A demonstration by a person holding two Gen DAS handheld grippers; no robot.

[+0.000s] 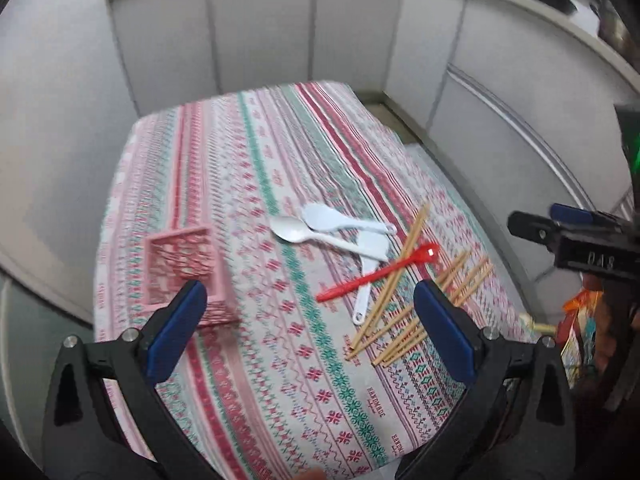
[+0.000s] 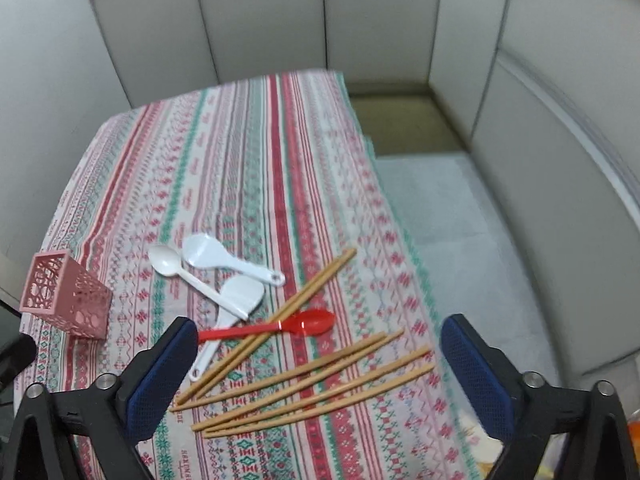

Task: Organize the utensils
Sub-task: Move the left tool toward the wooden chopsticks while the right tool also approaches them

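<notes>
Both grippers over patterned tablecloth (image 2: 248, 168), nothing yet collected. Pink lattice holder (image 2: 66, 300) upright and apparently empty; taken as landmark.

Right of holder: white round-bowled spoon (image 2: 166, 262), white rice paddle (image 2: 208, 258) just beyond it, second white paddle (image 2: 240, 296) crossing under spoon handle. Further right of holder: red plastic spoon (image 2: 308, 322), handle pointing back toward holder, lying across one pair of wooden chopsticks (image 2: 280, 316). Remaining chopsticks (image 2: 320, 392) fanned loosely on the side of that pair away from holder, toward the near edge, several touching or overlapping.

Left gripper (image 1: 308, 320): fingers wide apart, nothing between pads, hanging above cloth between holder and utensil pile. Right gripper (image 2: 320, 380): fingers wide apart, nothing gripped, loose chopstick fan showing between them; not touching as far as can be judged.

Step in hand, by judgement: approach to first pick, most likely chopsticks with right gripper.

Recommended:
- Descend squarely, pads straddling sticks across their length, near mid-length to limit swing.
- Gather only sticks lying parallel; crossed ones likely to scissor out on closing.
- Leave pair under red spoon until spoon cleared.
- Steady holder with left gripper before insertion; light lattice body likely to tip.
- Enter holder near vertical, tips first.

Risk: thin sticks rolling on cloth, slipping from pads.
</notes>
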